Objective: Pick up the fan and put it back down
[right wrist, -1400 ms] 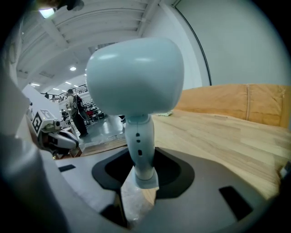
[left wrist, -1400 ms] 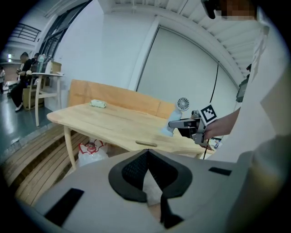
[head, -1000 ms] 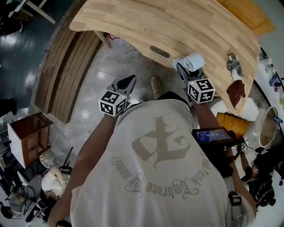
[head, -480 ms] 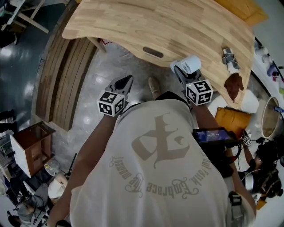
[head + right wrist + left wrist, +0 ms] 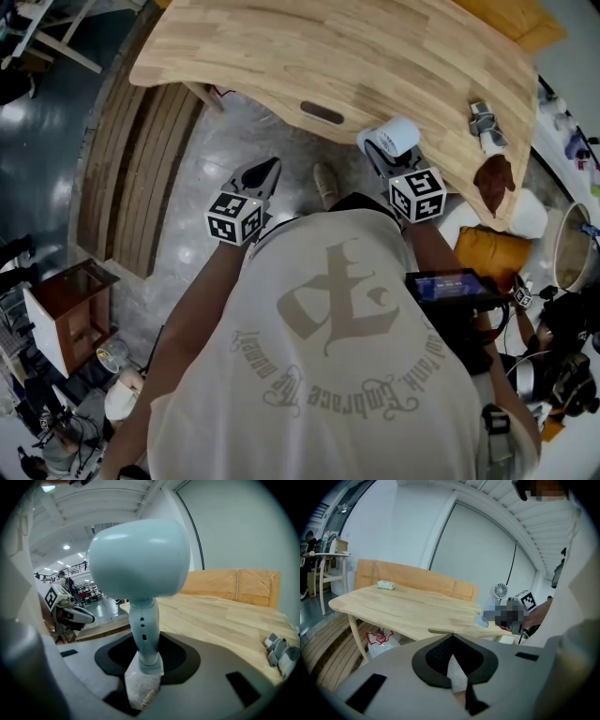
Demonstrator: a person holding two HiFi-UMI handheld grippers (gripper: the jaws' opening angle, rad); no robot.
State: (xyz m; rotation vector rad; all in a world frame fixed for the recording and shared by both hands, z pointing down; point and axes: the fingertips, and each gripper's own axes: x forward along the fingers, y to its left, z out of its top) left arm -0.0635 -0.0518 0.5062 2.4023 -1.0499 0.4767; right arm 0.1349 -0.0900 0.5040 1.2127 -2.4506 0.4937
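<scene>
Pale wooden table [image 5: 281, 47], grey bundle [image 5: 481, 119] and brown scrap [image 5: 494, 178] on it — small wooden cabinet [image 5: 58, 314] at left

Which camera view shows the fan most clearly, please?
The right gripper view: the fan fills it, its stem gripped by the right gripper. The head view shows only its white head from above; the left gripper view shows it small and far, partly blurred.

Smooth pale plastic fan [image 5: 140, 559], matt light wood table [image 5: 375, 47], glossy stone floor [image 5: 248, 131]
</scene>
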